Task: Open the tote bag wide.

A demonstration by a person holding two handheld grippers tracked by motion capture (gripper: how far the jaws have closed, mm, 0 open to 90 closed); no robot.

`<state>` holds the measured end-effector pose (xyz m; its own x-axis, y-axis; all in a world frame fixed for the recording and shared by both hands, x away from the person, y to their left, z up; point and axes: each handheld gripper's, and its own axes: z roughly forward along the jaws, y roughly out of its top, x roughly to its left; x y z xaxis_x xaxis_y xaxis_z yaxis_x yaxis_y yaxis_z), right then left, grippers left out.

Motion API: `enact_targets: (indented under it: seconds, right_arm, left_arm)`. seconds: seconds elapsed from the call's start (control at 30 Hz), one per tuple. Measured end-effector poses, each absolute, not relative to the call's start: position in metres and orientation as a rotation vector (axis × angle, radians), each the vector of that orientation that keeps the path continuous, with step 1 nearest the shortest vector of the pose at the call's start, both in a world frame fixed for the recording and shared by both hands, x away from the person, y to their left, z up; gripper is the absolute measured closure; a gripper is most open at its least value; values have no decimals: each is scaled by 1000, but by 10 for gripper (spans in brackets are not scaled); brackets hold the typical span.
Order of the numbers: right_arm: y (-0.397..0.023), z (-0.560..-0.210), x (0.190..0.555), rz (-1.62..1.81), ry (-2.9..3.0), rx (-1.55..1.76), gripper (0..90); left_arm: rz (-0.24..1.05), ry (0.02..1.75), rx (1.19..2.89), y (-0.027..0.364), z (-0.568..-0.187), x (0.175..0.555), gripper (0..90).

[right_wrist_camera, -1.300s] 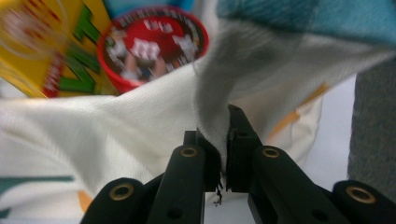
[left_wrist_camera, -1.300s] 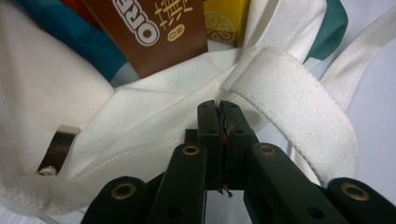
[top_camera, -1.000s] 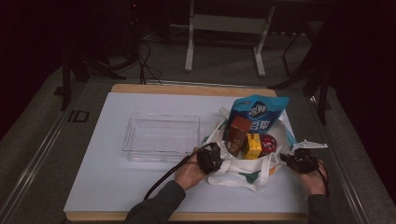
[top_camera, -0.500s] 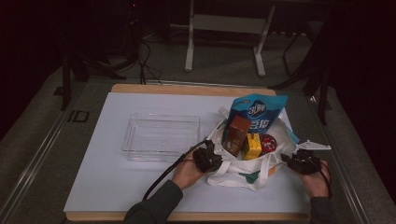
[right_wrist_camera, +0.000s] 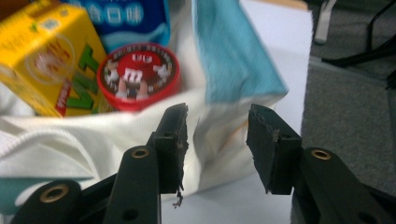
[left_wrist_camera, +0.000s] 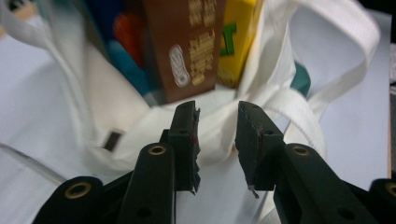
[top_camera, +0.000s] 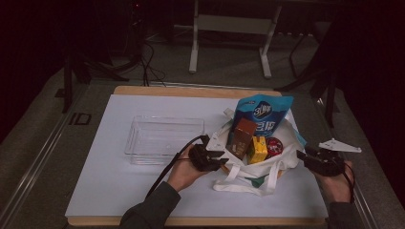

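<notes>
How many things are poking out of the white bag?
4: blue packet at the back, brown carton left, yellow carton middle, red tin right. More may hide deeper inside.

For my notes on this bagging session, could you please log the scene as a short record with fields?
surface: white table
bag: white tote bag, open, handles slack
contents: blue snack pouch, brown carton, yellow juice box, red round tin
beside bag: clear tray, empty
left gripper: open, jaws just opening, bag fabric between, unpressed
right gripper: open, just opening, at bag edge
</notes>
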<state>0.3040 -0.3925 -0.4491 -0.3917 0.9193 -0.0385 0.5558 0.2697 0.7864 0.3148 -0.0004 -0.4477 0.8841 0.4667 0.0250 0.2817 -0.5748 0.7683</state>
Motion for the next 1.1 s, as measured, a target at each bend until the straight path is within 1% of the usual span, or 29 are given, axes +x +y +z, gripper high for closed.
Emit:
enact_targets:
  seconds: [0.17, 0.33, 0.57, 0.63, 0.67, 0.7, 0.73, 0.77, 0.8, 0.83, 0.87, 0.97, 1.0, 1.1]
  right_arm:
    - [-392, -434, 308, 990, 2006, 1310, 566]
    - [-387, -426, 318, 1002, 2000, 1284, 578]
    - [-374, -420, 337, 1028, 1993, 1273, 607]
    - [-369, -418, 344, 1023, 1994, 1268, 661]
    - [-365, -417, 351, 1016, 2003, 1268, 761]
    - [-365, -417, 351, 1016, 2003, 1268, 761]
    - [-362, -419, 357, 996, 2019, 1258, 822]
    - [-360, -419, 360, 979, 2021, 1255, 850]
    - [-360, -419, 360, 979, 2021, 1255, 850]
    - [-359, -420, 363, 969, 2020, 1263, 869]
    - [-359, -422, 366, 964, 2021, 1267, 873]
    - [-358, -428, 374, 946, 2029, 1297, 878]
    - [-358, -437, 387, 930, 2042, 1356, 881]
    - [-355, -446, 397, 895, 2064, 1396, 881]
  left_arm:
    - [371, 565, 2123, 10, -428, 319, 681]
    - [407, 618, 2057, 14, -416, 335, 679]
    - [460, 682, 2066, 1, -414, 362, 694]
    - [471, 678, 2069, -4, -414, 367, 710]
    - [479, 673, 2082, -8, -416, 370, 731]
    - [492, 671, 2094, -10, -417, 371, 731]
    - [508, 674, 2112, -13, -418, 374, 784]
    - [519, 690, 2127, -16, -420, 378, 832]
    - [529, 716, 2141, -19, -423, 382, 832]
    - [537, 748, 2147, -21, -425, 386, 865]
    - [529, 789, 2154, -24, -429, 393, 876]
    - [527, 820, 2175, -27, -432, 400, 882]
    - [521, 851, 2192, -29, -437, 407, 884]
    - [518, 902, 2250, -33, -451, 419, 885]
